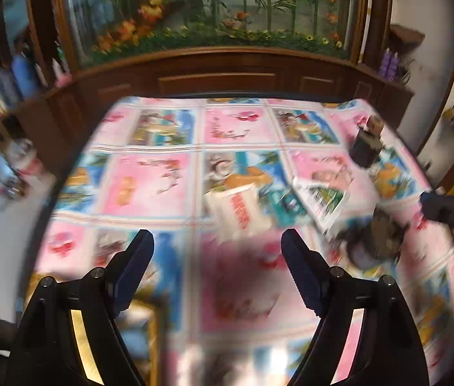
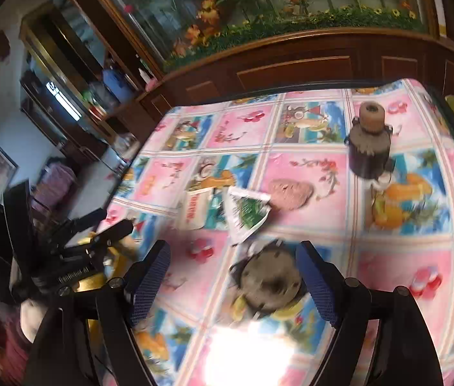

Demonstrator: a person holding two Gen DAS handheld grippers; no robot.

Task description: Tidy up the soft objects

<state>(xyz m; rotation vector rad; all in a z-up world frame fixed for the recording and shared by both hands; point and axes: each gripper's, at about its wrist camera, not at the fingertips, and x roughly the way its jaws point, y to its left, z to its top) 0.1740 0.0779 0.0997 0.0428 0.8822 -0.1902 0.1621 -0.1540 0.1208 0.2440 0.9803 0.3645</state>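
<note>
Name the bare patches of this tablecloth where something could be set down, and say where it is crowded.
Free: the far-left cloth between the table's far edge and the white packet. Crowded: the middle, where that packet, the green packet and brown pad cluster, with the dark bottle beyond.

table (image 2: 397,234) in pink picture cloth – two packets (image 2: 246,215), two dark plush toys (image 2: 370,141)

1. Left gripper (image 1: 217,241) sits low in its own wrist view, fingers spread wide, nothing between them.
2. Right gripper (image 2: 235,254) is likewise at bottom centre of its view, jaws apart and empty.
</note>
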